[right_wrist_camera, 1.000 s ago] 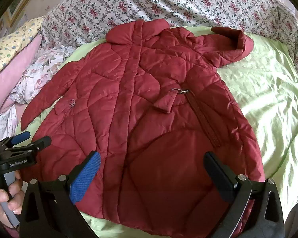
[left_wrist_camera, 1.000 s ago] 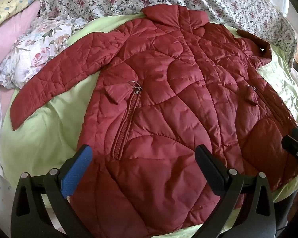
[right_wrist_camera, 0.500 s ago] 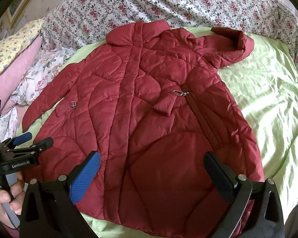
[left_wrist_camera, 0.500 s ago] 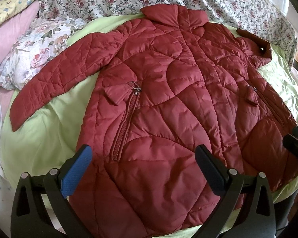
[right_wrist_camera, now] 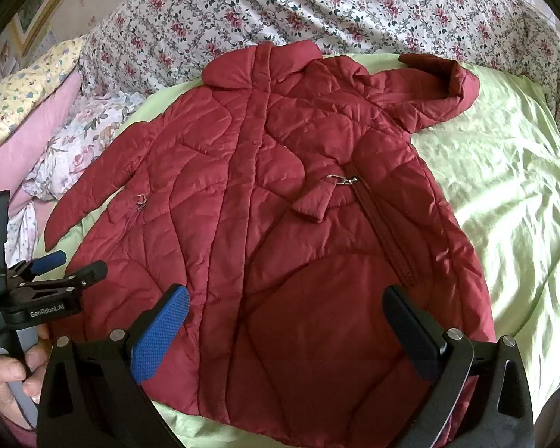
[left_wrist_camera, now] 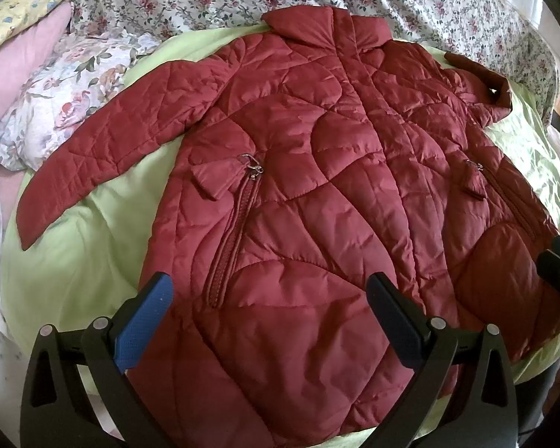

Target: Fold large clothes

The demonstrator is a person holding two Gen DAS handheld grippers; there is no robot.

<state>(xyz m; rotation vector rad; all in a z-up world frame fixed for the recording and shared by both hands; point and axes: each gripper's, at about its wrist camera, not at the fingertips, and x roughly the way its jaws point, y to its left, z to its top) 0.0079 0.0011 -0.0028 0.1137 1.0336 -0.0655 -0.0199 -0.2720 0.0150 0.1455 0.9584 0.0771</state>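
A: Where is the red quilted coat (left_wrist_camera: pixel 317 194) against the tools?

B: Straight ahead of both, spread flat and front-up on the light green sheet (right_wrist_camera: pixel 504 194), collar at the far end and hem nearest the fingers. The left gripper (left_wrist_camera: pixel 268 313) hangs over the hem with its 2 fingers wide apart, nothing between them. The right gripper (right_wrist_camera: pixel 285 321) is the same: spread wide, empty, above the hem.

A: And the sleeves?

B: From the left gripper, 1 sleeve (left_wrist_camera: pixel 108 149) runs out to the left across the sheet. From the right gripper, the other sleeve (right_wrist_camera: pixel 436 86) lies far ahead and to the right, bent, cuff turned back.

A: Pockets?

B: 2 zip pockets; the metal zipper pull (left_wrist_camera: pixel 254 166) sits ahead of the left gripper's blue pad. Floral bedding (right_wrist_camera: pixel 317 3) lies beyond the collar, and a pink pillow (left_wrist_camera: pixel 22 67) far left.
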